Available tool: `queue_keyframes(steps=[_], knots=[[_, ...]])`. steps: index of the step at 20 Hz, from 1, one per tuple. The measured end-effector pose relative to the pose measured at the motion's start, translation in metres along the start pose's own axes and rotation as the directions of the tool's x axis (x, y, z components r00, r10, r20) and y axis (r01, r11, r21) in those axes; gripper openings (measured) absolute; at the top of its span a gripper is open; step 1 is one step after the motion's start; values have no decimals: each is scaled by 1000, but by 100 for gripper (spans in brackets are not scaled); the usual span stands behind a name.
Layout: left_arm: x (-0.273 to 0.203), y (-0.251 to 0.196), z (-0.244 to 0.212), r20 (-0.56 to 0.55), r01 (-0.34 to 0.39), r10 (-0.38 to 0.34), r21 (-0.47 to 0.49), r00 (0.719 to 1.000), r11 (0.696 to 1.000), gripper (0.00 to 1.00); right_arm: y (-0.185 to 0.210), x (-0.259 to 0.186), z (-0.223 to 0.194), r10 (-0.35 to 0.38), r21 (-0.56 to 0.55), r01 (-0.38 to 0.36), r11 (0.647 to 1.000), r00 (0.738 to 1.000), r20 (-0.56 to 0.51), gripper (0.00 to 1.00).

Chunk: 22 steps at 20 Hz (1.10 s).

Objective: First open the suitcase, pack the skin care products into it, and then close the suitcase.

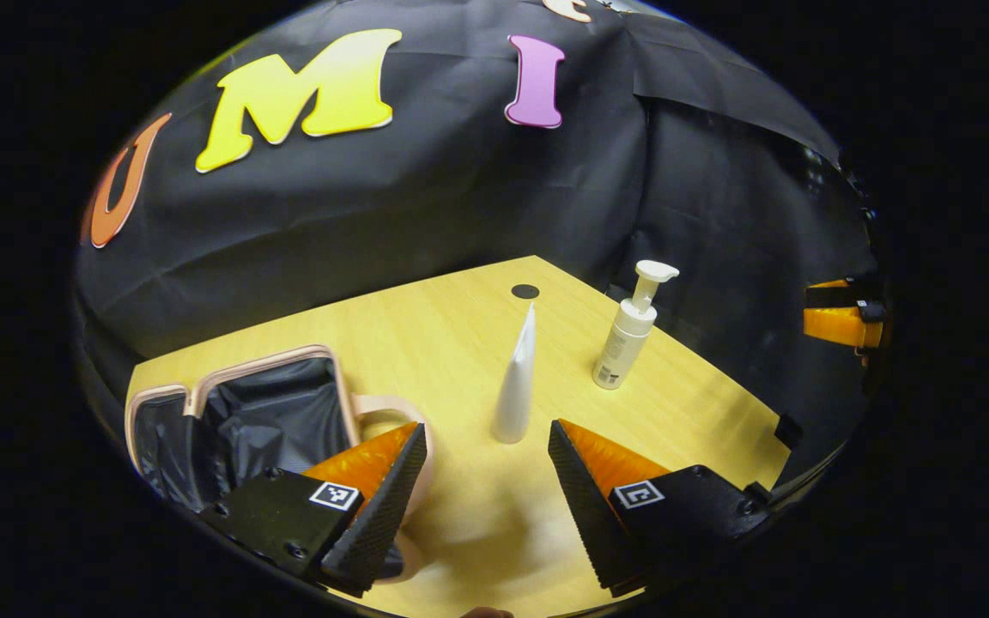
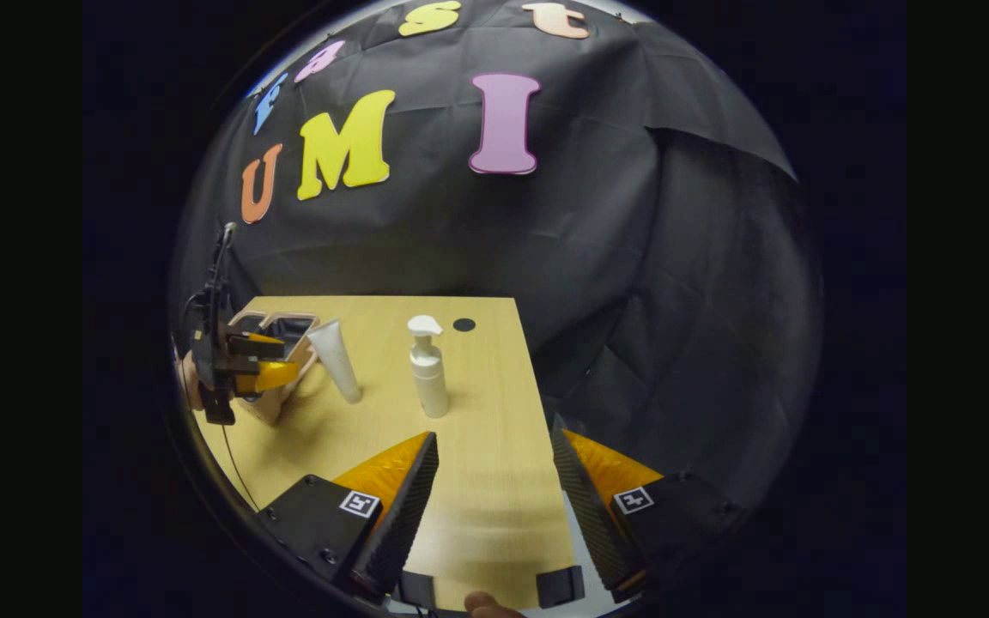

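A pink suitcase (image 1: 245, 403) lies open on the wooden table (image 1: 460, 343), its dark lining showing; in the right gripper view the suitcase (image 2: 284, 330) sits at the table's left. A white tube (image 1: 518, 382) stands upright on its cap, just ahead of my left gripper (image 1: 482, 498), whose fingers are open and hold nothing. A white pump bottle (image 1: 629, 330) stands to the tube's right. In the right gripper view the tube (image 2: 336, 359) and the pump bottle (image 2: 427, 367) stand side by side. My right gripper (image 2: 494, 506) hangs open over the table's near right part. The left gripper (image 2: 241, 365) is seen beside the suitcase.
A small black dot (image 1: 525, 291) marks the table near its far corner. The table's right edge (image 2: 537, 412) runs close to my right gripper, with dark cloth beyond. A hand (image 2: 190, 382) holds the left gripper.
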State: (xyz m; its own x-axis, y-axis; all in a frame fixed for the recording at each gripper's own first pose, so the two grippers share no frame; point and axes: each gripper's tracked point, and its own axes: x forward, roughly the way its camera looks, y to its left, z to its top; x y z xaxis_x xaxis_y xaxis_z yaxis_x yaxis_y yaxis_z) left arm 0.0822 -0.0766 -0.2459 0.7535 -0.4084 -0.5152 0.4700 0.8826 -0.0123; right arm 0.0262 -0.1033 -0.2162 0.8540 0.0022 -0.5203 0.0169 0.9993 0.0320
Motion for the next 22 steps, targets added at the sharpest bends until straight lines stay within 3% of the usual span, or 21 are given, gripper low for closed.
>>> queue_keyframes(steps=[9,10,13,16,17,18,22], knots=[[98,-5,-11,-34,-24,18,-189,999,982,89,-18,35,-20,52,-70,-56,996,997,-54,79],[101,-4,-12,-33,-35,29,-210,999,977,85,-15,41,-19,65,-75,-69,995,996,-57,80],[103,1,-12,-30,-55,50,-226,998,973,52,2,61,-15,114,-69,-118,991,992,-54,80],[89,3,-12,-55,-93,83,-202,995,975,42,25,79,-7,169,-59,-171,984,985,-43,79],[81,1,-10,-58,-88,78,-205,995,975,49,35,87,-4,189,-55,-191,980,981,-40,80],[73,-1,-10,-59,-85,74,-207,995,975,40,45,95,0,205,-52,-206,977,978,-37,80],[32,-6,-5,-69,-95,83,-197,994,976,40,86,140,10,235,-60,-236,970,972,-26,82]])
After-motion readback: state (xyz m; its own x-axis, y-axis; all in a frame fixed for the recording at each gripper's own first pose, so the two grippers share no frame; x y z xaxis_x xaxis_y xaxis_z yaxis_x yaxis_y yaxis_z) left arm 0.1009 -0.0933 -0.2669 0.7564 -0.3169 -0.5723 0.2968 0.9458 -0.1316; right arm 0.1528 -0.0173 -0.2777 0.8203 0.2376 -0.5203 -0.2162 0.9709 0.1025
